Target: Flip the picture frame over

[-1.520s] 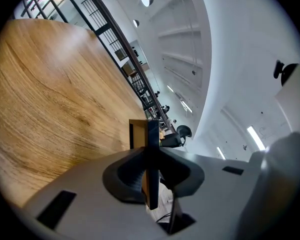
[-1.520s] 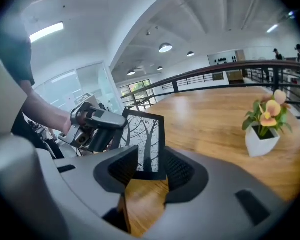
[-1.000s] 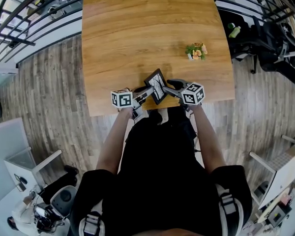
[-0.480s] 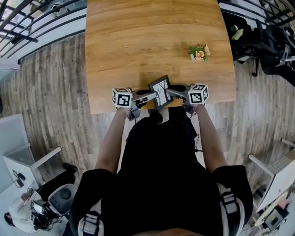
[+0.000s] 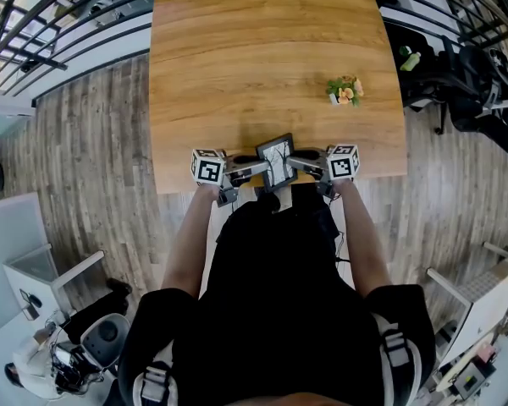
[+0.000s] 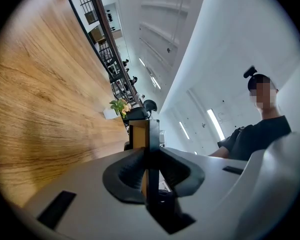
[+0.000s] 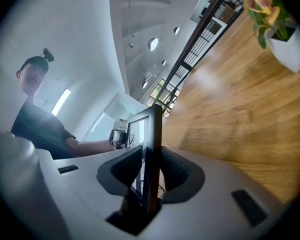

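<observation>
Head view shows the black-rimmed rectangular picture frame (image 5: 277, 161) turned since a second ago. Then it hung skewed like a diamond between the grippers; now it stands squarer, its pale printed face toward the camera, at the near edge of the light wooden table (image 5: 262, 57). The right gripper (image 5: 295, 164) has just been closing its jaws, and the right gripper view shows them pressed on the frame's edge. The left gripper (image 5: 261, 171) clamps the opposite edge, as it did before. The frame's lower edge is lost against the dark clothing, so whether it touches the table cannot be told, and the print is too small to read. Left gripper view gives the frame edge-on only: a black rim and a tan side. Both forearms reach forward from the body, the grippers turned inward to point at each other about level, marker cubes outermost. A small potted plant with orange flowers (image 5: 343, 90) stands well apart, farther back on the right.
</observation>
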Motion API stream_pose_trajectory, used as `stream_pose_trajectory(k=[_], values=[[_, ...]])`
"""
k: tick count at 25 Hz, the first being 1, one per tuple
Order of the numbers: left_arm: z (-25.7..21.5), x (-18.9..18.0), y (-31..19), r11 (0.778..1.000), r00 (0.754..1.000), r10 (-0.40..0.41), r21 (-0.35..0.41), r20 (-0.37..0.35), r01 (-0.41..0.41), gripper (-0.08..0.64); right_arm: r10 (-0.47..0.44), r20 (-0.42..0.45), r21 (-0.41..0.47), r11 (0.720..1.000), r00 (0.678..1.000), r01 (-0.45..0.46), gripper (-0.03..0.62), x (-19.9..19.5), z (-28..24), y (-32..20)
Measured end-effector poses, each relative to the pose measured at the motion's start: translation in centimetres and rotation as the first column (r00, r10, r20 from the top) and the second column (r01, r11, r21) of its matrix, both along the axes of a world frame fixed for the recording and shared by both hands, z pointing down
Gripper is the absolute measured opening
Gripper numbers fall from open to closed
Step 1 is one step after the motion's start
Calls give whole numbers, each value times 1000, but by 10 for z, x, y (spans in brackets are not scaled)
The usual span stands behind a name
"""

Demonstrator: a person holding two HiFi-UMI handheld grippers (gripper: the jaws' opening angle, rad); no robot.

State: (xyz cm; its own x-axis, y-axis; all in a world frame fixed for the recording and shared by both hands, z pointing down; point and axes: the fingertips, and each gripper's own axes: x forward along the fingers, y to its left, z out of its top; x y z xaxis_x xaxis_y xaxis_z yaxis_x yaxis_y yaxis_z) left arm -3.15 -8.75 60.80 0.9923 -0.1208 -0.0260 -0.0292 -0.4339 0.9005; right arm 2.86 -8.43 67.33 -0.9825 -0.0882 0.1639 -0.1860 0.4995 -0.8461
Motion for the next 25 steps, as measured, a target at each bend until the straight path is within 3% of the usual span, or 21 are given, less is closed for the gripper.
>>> stream_pose_trajectory(k=[14, 25], values=[[23, -10, -24, 992, 987, -119, -15, 108, 122, 87, 73, -72, 31, 997, 995, -71, 92, 0, 2, -11], [44, -16, -45, 972, 939, -232, 28, 253, 233, 87, 156, -170, 78, 986, 973, -145, 91, -3, 12, -22]])
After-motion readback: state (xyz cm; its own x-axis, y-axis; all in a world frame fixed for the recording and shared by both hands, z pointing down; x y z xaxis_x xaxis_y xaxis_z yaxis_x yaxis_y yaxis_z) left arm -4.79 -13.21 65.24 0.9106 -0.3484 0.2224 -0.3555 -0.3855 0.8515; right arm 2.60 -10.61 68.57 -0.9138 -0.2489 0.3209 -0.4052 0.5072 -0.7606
